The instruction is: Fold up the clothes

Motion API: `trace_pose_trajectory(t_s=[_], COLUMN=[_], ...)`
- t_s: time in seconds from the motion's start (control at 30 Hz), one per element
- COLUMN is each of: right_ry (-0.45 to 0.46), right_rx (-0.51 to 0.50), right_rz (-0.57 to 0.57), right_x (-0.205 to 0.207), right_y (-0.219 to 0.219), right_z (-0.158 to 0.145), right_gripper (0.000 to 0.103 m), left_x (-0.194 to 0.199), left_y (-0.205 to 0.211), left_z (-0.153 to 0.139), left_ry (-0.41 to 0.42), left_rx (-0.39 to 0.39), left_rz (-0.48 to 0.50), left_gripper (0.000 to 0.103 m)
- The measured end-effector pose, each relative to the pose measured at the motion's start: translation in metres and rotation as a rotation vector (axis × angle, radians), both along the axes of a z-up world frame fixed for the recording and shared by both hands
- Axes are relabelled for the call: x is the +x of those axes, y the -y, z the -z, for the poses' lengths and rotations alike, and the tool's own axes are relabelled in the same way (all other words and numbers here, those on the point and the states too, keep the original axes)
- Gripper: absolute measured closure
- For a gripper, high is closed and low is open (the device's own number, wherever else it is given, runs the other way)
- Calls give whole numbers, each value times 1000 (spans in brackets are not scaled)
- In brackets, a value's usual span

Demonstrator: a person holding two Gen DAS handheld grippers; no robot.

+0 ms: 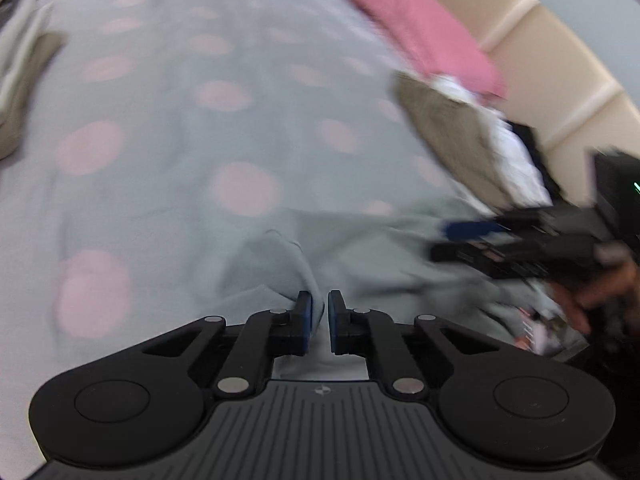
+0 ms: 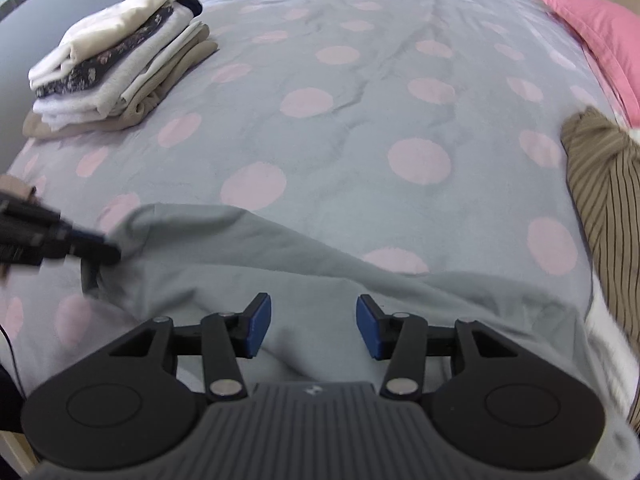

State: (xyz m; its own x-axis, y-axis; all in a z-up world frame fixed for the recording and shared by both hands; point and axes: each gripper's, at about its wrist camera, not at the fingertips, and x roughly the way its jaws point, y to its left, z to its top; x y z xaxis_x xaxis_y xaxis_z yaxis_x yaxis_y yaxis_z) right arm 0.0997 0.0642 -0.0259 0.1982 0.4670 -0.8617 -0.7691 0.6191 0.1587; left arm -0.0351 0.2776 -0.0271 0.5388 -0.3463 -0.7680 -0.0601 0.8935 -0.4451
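A plain grey garment lies crumpled at the near edge of the bed; it also shows in the left wrist view. My left gripper is shut on a fold of this garment, and it shows at the left of the right wrist view pinching the garment's left edge. My right gripper is open just above the garment with nothing between its pads; it shows blurred at the right of the left wrist view.
The bed has a grey cover with pink dots. A stack of folded clothes sits far left. A brown striped garment on a pile lies at the right, a pink pillow beyond it. A beige headboard stands behind.
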Motion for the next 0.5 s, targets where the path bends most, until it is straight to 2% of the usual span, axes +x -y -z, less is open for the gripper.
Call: trace_pose_trajectory(t_s=[0.1, 0.23, 0.33, 0.4, 0.43, 0.5], right_ry=[-34, -87, -122, -127, -125, -120], right_rx=[36, 90, 117, 117, 123, 137], right_rz=[33, 74, 90, 96, 93, 85], right_x=[-6, -18, -28, -35, -37, -40], right_y=[10, 23, 29, 30, 30, 31], right_z=[-7, -13, -14, -12, -12, -12], right_gripper=[52, 52, 52, 52, 53, 52], left_x=[-8, -19, -27, -30, -32, -35], left_y=[38, 88, 113, 112, 110, 99], left_z=[-5, 8, 20, 21, 21, 18], left_ry=[13, -19, -46, -40, -35, -23], left_rx=[-10, -28, -3, 18, 29, 51], left_rz=[119, 234, 281, 258, 242, 182], left_gripper=[98, 100, 100, 99, 97, 75])
